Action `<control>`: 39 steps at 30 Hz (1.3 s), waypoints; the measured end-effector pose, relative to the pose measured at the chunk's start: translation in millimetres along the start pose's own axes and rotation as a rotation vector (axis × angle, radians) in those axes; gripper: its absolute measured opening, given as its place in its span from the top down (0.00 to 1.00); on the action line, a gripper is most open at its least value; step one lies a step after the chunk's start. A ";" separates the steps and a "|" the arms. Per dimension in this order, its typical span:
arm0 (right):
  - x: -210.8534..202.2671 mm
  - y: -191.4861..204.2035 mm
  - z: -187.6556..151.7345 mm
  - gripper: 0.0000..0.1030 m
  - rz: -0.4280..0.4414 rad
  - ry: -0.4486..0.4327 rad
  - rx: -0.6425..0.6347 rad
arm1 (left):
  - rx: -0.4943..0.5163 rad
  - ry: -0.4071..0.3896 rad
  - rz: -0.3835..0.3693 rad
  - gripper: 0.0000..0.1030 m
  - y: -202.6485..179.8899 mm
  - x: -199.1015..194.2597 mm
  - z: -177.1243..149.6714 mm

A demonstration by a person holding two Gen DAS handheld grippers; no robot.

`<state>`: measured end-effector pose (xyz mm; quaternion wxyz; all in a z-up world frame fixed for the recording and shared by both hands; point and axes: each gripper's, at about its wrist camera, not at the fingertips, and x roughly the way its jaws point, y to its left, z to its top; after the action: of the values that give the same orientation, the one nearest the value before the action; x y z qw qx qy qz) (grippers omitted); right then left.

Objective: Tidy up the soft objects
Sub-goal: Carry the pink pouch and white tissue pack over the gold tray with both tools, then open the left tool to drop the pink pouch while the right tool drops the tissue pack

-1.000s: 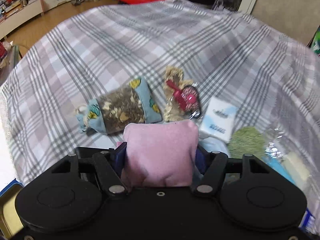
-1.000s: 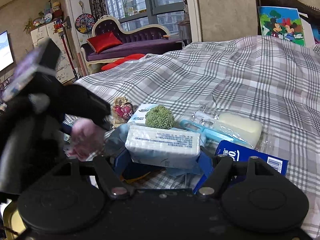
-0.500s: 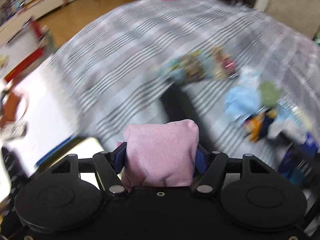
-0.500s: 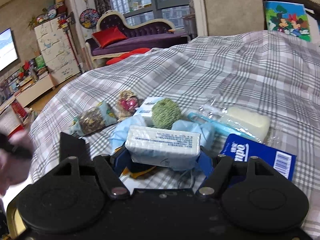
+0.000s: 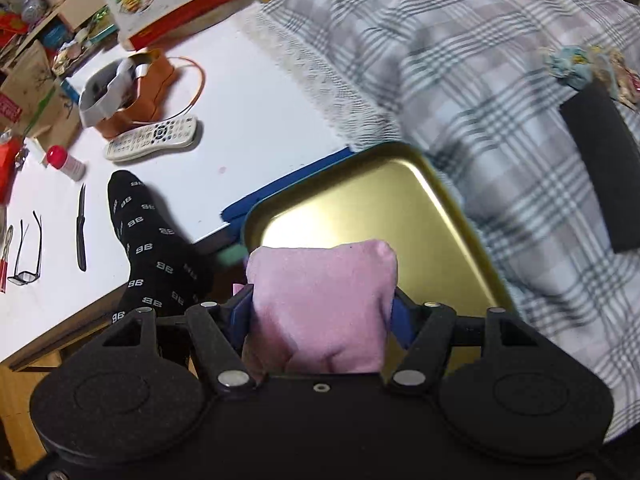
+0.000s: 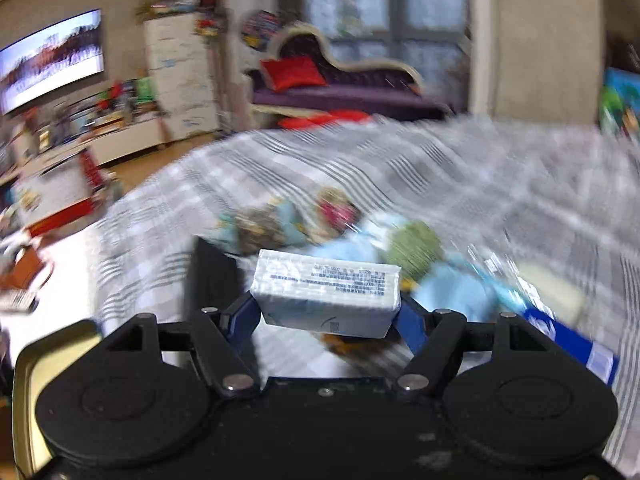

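Note:
My left gripper [image 5: 322, 312] is shut on a pink soft pouch [image 5: 320, 300] and hangs over a gold metal tray [image 5: 360, 200] at the edge of the plaid bed cover [image 5: 480, 80]. My right gripper [image 6: 326, 312] is shut on a white tissue pack [image 6: 326, 290], held above the bed. Behind it, blurred, lie a patterned pouch [image 6: 260, 222], a small red-and-tan bag [image 6: 336, 210], a green ball [image 6: 414, 242] and light blue soft items [image 6: 452, 284]. A corner of the gold tray [image 6: 24, 364] shows at the lower left of the right wrist view.
A white table [image 5: 240, 100] beside the bed holds a remote [image 5: 152, 138], an orange holder [image 5: 136, 92], glasses [image 5: 28, 248], a knife [image 5: 81, 228] and a small red-capped bottle [image 5: 64, 162]. A person's foot in a black sock [image 5: 152, 248] rests on it. A blue box [image 6: 572, 344] lies on the bed.
My left gripper swung left off the bed with the pink pouch and now points down over the gold tray. My right gripper turned left with the tissue pack still held.

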<state>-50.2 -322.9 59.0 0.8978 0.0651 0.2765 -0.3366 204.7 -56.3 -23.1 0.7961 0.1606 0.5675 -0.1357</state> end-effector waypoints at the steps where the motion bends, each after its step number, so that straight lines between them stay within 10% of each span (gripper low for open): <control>1: -5.7 10.7 0.5 0.31 0.026 -0.016 -0.038 | 0.005 -0.004 0.004 0.40 1.8 1.8 -1.2; 13: 11.9 157.0 -12.7 0.31 0.507 0.206 -0.277 | 0.036 0.053 -0.011 0.40 -3.8 22.9 -6.6; 24: 29.3 161.5 -50.8 0.31 0.493 0.332 -0.310 | 0.019 0.133 -0.002 0.40 -6.5 39.2 -3.8; 39: 5.6 187.3 -57.4 0.31 0.587 0.280 -0.405 | 0.020 0.148 0.026 0.36 -11.3 41.6 0.1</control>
<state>47.2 -165.4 -5.2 0.9041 0.0079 0.4271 0.0083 213.6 -68.1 -63.6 0.7521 0.1854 0.6211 -0.1189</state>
